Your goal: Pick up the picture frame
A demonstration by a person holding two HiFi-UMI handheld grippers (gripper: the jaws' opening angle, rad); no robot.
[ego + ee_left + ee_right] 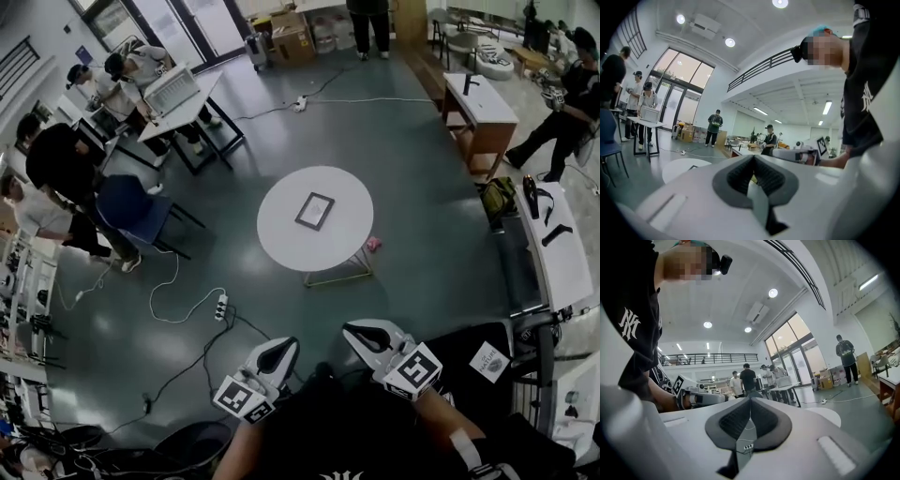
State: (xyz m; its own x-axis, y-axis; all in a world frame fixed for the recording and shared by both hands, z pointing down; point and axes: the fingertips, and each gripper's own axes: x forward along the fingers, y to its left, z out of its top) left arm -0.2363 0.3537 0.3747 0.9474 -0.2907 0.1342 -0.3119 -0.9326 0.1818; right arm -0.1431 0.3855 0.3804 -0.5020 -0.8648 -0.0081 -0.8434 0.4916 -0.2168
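Dark-rimmed and thin, the picture frame (pixel 315 210) lies flat near the middle of the round white counter (pixel 281 246), well apart from both grippers; it is probably light and stiff, perhaps with fragile glazing; one edge rail looks the best hold; left gripper (pixel 753 164) and right gripper (pixel 750 404) have fingers pressed together, empty; its thickness and any glass are too small to tell.
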